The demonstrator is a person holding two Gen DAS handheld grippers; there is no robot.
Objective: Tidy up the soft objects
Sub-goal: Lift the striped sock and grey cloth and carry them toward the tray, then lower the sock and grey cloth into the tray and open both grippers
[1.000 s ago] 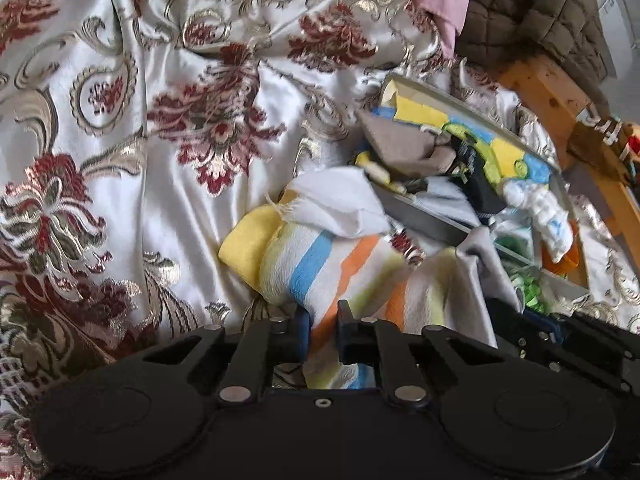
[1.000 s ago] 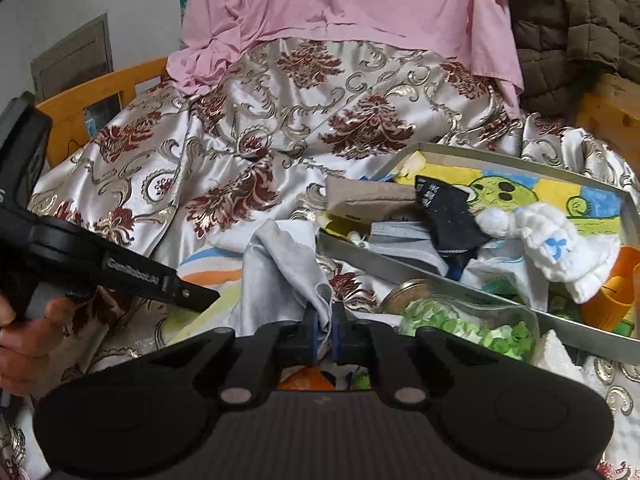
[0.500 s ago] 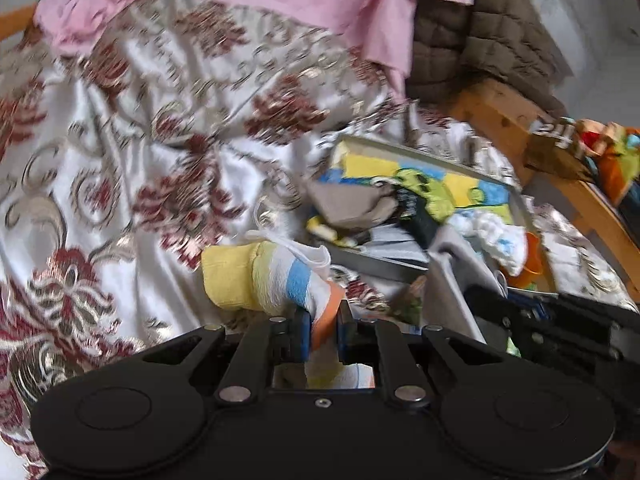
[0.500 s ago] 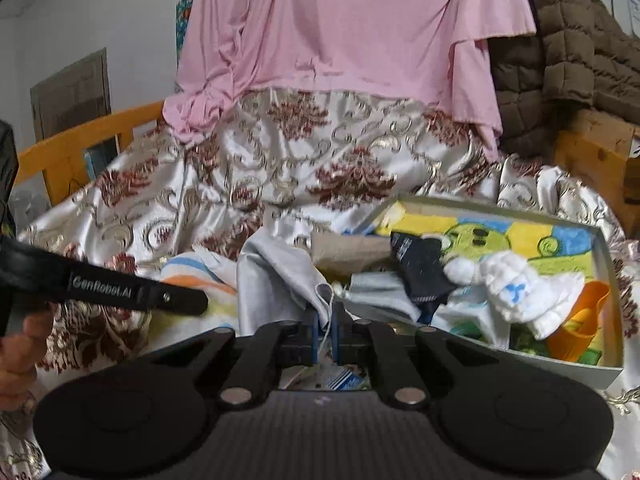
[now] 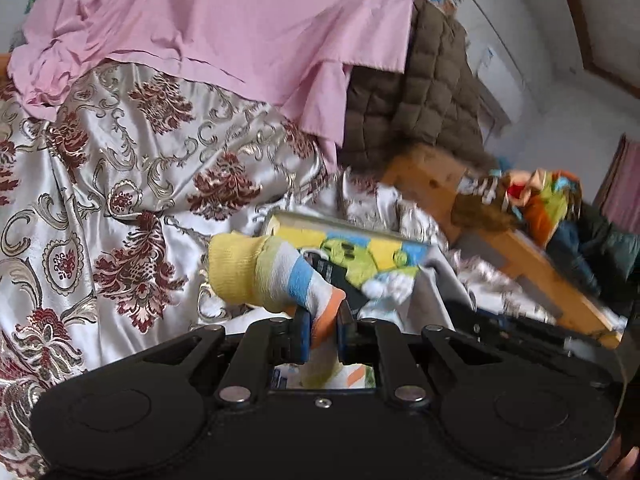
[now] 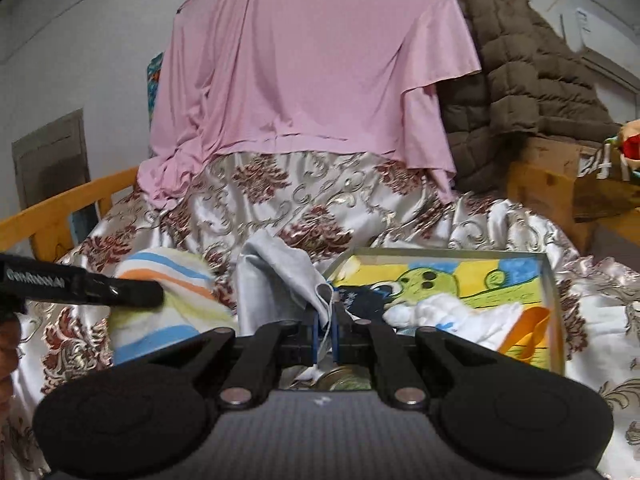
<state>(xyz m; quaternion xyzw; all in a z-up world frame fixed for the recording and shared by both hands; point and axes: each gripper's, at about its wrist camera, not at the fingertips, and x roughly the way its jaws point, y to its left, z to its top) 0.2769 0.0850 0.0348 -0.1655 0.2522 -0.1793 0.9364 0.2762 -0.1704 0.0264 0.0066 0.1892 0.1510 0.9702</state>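
Observation:
My left gripper (image 5: 323,330) is shut on a striped cloth (image 5: 276,276) with yellow, blue, white and orange bands, held up above the bed. The same striped cloth (image 6: 168,300) shows at the left of the right wrist view, with the left gripper's black arm (image 6: 80,286) across it. My right gripper (image 6: 327,330) is shut on a pale grey cloth (image 6: 276,284) that hangs lifted beside a shallow box (image 6: 552,280). The box (image 5: 340,226) has a cartoon-printed bottom and holds a dark cloth (image 6: 360,300), a white fluffy cloth (image 6: 432,312) and an orange piece (image 6: 524,332).
A silvery bedspread with dark red flowers (image 5: 120,200) covers the bed. A pink sheet (image 6: 312,64) and a brown quilted jacket (image 6: 520,72) hang at the back. Wooden bed rails (image 5: 520,256) carry colourful clothes (image 5: 552,200). A jar lid (image 6: 344,380) lies under my right gripper.
Both grippers have risen with their cloths still held; the striped cloth and the grey cloth have come up off the bed, and both views have tilted up toward the pink sheet.

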